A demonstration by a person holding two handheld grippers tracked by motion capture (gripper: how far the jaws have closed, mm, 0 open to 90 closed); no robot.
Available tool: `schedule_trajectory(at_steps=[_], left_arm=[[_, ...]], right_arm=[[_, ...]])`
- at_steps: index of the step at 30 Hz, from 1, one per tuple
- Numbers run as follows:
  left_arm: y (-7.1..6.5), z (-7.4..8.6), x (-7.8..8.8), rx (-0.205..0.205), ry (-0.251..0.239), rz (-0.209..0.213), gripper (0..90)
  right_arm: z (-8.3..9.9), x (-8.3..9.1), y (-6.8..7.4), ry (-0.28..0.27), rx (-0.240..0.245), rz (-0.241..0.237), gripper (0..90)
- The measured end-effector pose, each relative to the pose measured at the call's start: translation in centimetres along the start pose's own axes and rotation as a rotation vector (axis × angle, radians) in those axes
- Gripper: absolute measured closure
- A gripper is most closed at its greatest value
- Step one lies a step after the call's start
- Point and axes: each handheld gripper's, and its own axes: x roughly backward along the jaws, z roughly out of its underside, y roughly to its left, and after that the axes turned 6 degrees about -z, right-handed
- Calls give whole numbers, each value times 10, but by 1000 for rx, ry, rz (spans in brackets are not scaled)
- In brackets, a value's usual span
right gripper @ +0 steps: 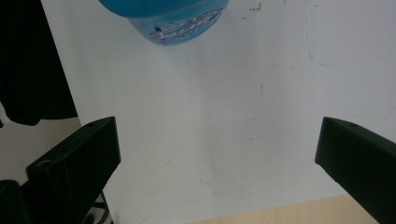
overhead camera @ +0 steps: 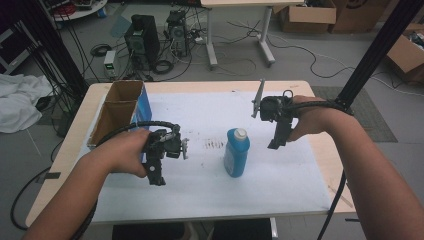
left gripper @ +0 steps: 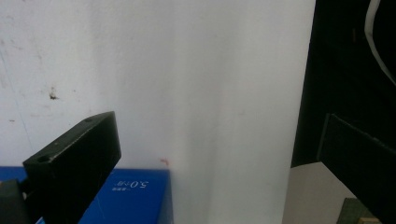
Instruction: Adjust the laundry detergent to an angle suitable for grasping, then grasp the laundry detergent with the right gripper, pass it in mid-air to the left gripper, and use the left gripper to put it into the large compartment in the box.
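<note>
Nearest the person, the left gripper (overhead camera: 156, 175) hung above the white sheet (overhead camera: 280, 180) that covered most of the table (overhead camera: 320, 102), held in the left hand (overhead camera: 125, 152). In the left gripper view its jaws stood wide apart with nothing between them, only the bare sheet and, at the bottom edge, a corner of the blue box (left gripper: 133, 198). A little farther in and to the right, the blue bottle (overhead camera: 236, 152) stood upright on the sheet with its white cap (overhead camera: 240, 133) on, between the two grippers and touching neither. The right gripper (overhead camera: 276, 142), held in the right hand (overhead camera: 310, 120), hovered just beyond and to the right of the bottle, pointing down. In the right gripper view its jaws were also spread wide and empty, and the bottle (right gripper: 175, 21) lay ahead of them, apart from both. At the far left of the table the open cardboard box (overhead camera: 120, 107) with its blue side stood near the edge.
</note>
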Motion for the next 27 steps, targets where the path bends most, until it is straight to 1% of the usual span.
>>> schedule_trajectory(at_steps=[1,2,7,8,10,11,15,17,18,20,22,24,26,27], left_arm=[[0,-1,-1,-6,4,3,1],[-1,-2,-2,-12,26,-2,1],[-3,-1,-2,-8,11,0,1],[-4,0,-3,-2,12,-2,1],[-4,1,-3,-3,16,-1,1],[-4,1,-2,5,16,1,1],[-5,1,-1,7,15,-4,1],[-6,0,-1,5,14,-4,1],[-6,0,0,4,6,-3,1],[-6,-1,-1,0,5,-4,1],[-6,-1,-1,1,9,-7,1],[-7,-1,-2,4,-1,-7,1],[-8,-1,-3,-3,-2,1,1],[-9,-2,-4,-6,3,-3,1]], right_arm=[[0,0,0,1,1,0,0],[-1,-1,0,1,4,0,0],[-1,0,-2,2,6,2,0],[-2,0,-1,1,4,3,0],[-2,1,-2,1,4,1,0],[-2,2,-2,8,6,3,0],[-1,1,-1,7,3,6,0],[0,1,0,9,4,8,0],[0,1,1,10,2,9,0],[2,1,1,7,6,1,0],[3,-1,1,13,-4,3,0],[4,-1,2,15,-8,4,0],[6,-1,3,16,-9,2,0],[8,0,4,14,-11,1,0]])
